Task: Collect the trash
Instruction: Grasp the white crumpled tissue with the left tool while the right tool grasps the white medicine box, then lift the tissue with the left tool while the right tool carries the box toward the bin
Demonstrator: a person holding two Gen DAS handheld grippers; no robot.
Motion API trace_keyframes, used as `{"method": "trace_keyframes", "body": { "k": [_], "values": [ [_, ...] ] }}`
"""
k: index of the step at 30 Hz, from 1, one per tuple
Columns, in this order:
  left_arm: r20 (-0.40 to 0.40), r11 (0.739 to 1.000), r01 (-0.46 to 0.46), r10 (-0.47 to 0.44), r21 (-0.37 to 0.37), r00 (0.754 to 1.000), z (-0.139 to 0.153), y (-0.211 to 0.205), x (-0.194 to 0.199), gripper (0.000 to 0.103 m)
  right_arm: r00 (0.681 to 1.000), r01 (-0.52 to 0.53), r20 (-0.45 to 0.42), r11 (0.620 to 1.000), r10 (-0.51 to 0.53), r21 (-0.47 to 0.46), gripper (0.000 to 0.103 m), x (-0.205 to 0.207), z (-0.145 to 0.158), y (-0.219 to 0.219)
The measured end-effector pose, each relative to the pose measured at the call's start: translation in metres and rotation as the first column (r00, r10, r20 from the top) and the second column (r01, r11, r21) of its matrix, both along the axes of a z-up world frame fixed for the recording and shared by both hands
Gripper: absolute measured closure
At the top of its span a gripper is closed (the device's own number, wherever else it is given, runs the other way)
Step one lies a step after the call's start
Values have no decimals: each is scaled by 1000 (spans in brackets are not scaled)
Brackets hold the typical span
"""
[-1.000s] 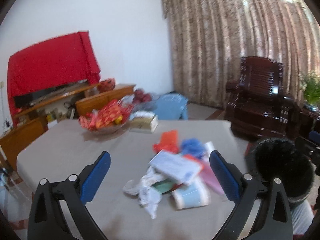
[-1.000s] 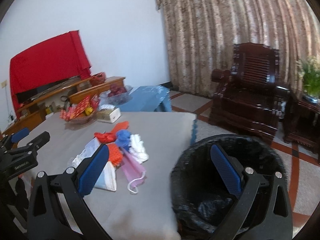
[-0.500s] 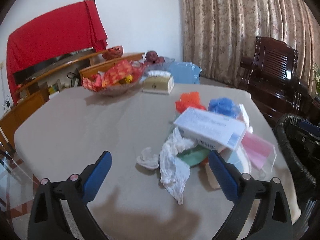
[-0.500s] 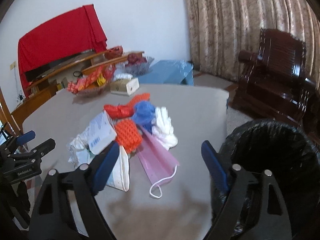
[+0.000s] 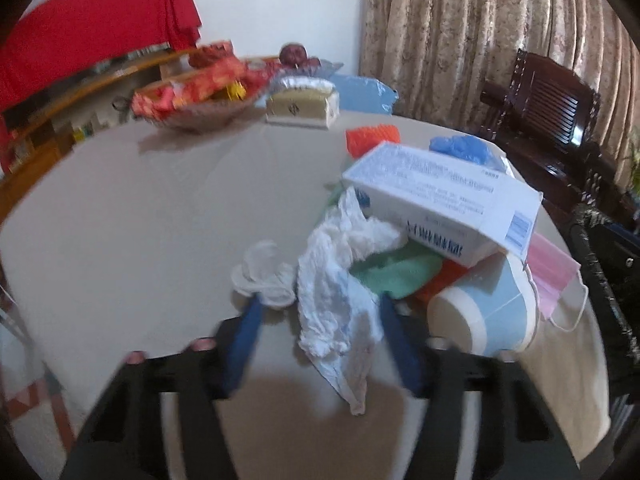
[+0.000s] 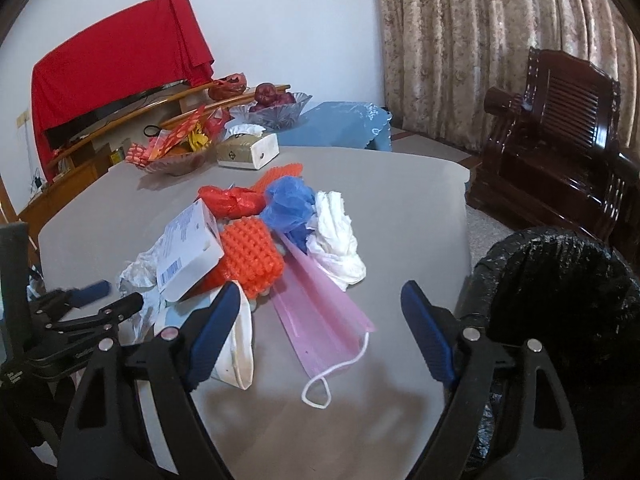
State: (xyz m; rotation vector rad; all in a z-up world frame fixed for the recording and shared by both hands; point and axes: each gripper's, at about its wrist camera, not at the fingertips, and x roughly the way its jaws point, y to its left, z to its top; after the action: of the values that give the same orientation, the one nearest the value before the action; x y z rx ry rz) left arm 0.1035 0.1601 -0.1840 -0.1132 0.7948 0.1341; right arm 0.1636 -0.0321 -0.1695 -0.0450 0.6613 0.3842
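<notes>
Right now my left gripper (image 5: pixel 320 320) has just been closing its jaws around the crumpled white tissue (image 5: pixel 336 300) at the near edge of the trash pile on the grey table (image 5: pixel 140 220); I cannot tell whether the pads press it yet. My right gripper (image 6: pixel 316 312) stands open over the pink face mask (image 6: pixel 320 312), beside the black-lined bin (image 6: pixel 560 300)

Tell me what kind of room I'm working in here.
Most likely a home living room: a carved wooden armchair, floor-length curtains, and a low wooden cabinet along the wall behind the table.
</notes>
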Motion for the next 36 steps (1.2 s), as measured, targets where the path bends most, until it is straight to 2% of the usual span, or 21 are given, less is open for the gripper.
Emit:
{"method": "trace_keyframes", "body": {
  "k": [1, 2, 4, 5, 11, 16, 22, 29, 30, 31, 32, 36],
  "values": [
    [-8, 1000, 2, -2, -21, 1000, -2, 3, 0, 72, 1000, -8, 3, 1000, 8, -2, 22, 0, 0, 2],
    [-11, 1000, -1, 0, -27, 1000, -4, 6, 0, 81, 1000, -21, 10, 1000, 22, -5, 22, 0, 2, 6],
    [-2, 999, -2, 2, -40, 1000, -4, 12, -2, 92, 999, -48, 17, 999, 48, 0, 22, 1, 4, 14],
    [4, 999, -10, 10, -40, 1000, -3, 15, -4, 93, 998, -59, 18, 998, 59, 2, 22, 1, 5, 18],
    [40, 998, -62, 63, -27, 997, 8, 32, -12, 95, 991, -128, 24, 992, 128, 6, 22, 6, 6, 45],
    [46, 999, -51, 51, -6, 998, 11, 35, -17, 95, 982, -187, 26, 982, 188, -28, 22, 11, 2, 73],
    [32, 999, -41, 42, -28, 999, 6, 36, -16, 95, 977, -213, 6, 975, 214, -64, 27, 19, -11, 90],
    [45, 999, -32, 34, -30, 998, 9, 32, -15, 96, 966, -255, 20, 959, 259, -128, 27, 20, -17, 110],
    [46, 999, -31, 33, -29, 998, 9, 32, -15, 96, 965, -259, 16, 957, 263, -131, 28, 21, -18, 111],
    [48, 999, -30, 31, -28, 998, 11, 32, -15, 96, 962, -271, 2, 954, 274, -128, 40, 23, -19, 111],
    [50, 999, -29, 30, -28, 998, 11, 31, -15, 96, 958, -284, -11, 951, 285, -119, 46, 24, -19, 111],
    [69, 999, -22, 24, -24, 997, 19, 31, -17, 96, 955, -298, -22, 952, 297, -69, 51, 23, -14, 104]
  ]
}}
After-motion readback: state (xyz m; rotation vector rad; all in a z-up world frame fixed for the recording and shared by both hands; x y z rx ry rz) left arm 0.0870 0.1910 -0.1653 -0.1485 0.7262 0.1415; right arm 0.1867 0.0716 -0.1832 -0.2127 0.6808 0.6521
